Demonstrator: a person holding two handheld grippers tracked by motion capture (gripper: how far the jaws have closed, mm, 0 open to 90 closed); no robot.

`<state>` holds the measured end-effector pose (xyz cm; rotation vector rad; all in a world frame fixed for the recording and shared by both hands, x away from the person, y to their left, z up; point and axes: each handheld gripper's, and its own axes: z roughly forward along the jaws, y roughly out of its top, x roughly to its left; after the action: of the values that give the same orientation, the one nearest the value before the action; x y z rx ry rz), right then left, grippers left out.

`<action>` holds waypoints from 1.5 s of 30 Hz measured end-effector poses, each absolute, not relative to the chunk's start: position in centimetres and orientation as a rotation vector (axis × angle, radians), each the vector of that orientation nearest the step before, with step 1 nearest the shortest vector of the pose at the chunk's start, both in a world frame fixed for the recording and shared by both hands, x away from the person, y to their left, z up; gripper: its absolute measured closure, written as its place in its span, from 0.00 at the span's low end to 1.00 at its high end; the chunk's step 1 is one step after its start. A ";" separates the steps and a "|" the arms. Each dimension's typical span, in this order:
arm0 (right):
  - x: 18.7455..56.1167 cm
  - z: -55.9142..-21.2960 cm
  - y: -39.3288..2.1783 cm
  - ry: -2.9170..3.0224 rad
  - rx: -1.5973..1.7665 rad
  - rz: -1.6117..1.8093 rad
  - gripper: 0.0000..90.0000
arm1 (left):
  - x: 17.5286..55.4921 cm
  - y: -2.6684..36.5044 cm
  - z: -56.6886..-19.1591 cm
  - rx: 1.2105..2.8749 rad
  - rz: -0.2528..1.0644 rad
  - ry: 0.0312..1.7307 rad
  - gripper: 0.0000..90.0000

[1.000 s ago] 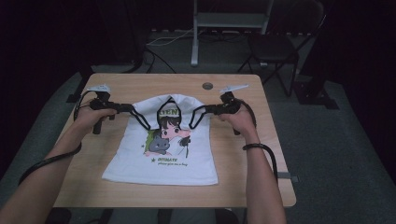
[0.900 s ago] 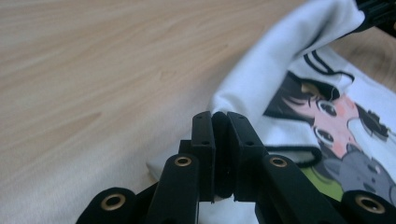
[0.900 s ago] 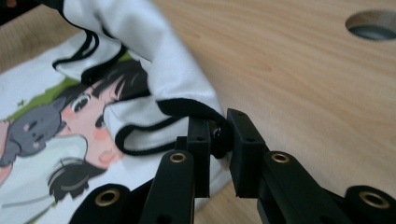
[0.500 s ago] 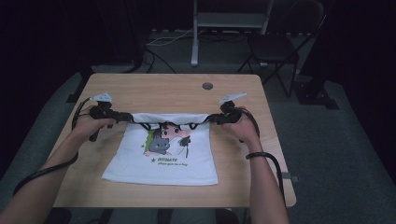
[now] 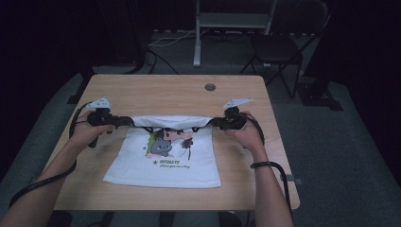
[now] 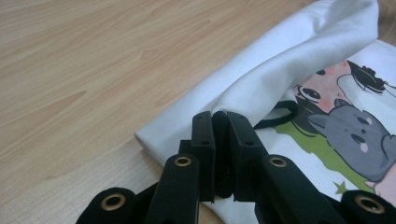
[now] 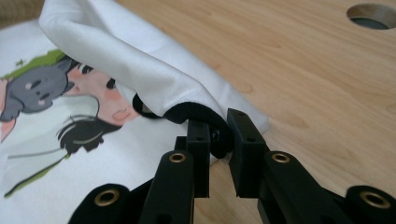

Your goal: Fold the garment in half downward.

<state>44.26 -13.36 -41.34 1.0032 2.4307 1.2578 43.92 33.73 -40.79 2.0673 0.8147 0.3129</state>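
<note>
**Folding the shirt's top edge forward**

The left gripper (image 5: 126,122) and right gripper (image 5: 213,124) each pinch, jaws nearly closed, one upper corner of the white t-shirt (image 5: 165,158) on the wooden table (image 5: 165,94). Holding both corners keeps the folded edge straight over the print.

- High view looks forward and down over the whole table (image 5: 179,97).
- Each gripper view rides low along its jaws, very near the tabletop.
- All share the white T-shirt (image 5: 165,158).
</note>
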 end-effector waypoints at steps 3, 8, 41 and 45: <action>43.8 -41.5 -13.3 2.443 0.988 1.242 0.89 | 43.5 33.8 -40.8 2.080 0.312 0.802 0.92; 43.5 -41.7 -13.3 2.448 0.979 1.233 0.89 | 43.1 33.9 -40.9 2.092 0.312 0.793 0.92; 41.1 -41.4 -13.4 2.440 0.916 1.264 0.89 | 40.5 33.6 -40.6 2.117 0.353 0.721 0.92; 40.8 -41.3 -13.3 2.446 0.901 1.255 0.89 | 40.3 33.7 -40.7 2.115 0.360 0.723 0.92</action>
<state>40.76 -13.34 -41.29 0.9010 2.4465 1.2553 40.30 33.74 -40.69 2.1145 0.7233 0.3597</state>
